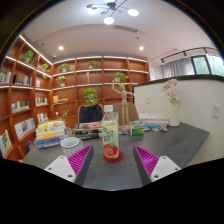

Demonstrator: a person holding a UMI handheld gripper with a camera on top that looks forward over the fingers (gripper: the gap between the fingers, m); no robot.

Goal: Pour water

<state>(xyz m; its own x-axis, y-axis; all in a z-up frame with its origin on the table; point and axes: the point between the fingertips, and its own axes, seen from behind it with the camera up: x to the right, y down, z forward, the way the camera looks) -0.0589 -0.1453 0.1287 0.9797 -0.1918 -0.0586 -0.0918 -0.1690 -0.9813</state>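
The jaws of the gripper (111, 160) are released, with the two pink pads (80, 158) wide apart, and the clear plastic bottle (110, 133) stands upright on the grey tabletop (175, 145) between them, a gap at each side. Behind the bottle are a white bowl (70, 142) and stacked books (50, 131). Farther behind the bottle is an orange bookshelf (90, 80) with green plants.

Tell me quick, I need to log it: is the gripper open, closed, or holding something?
Gripper: open, holding nothing; the bottle stands on the table just ahead, between the fingers' line.
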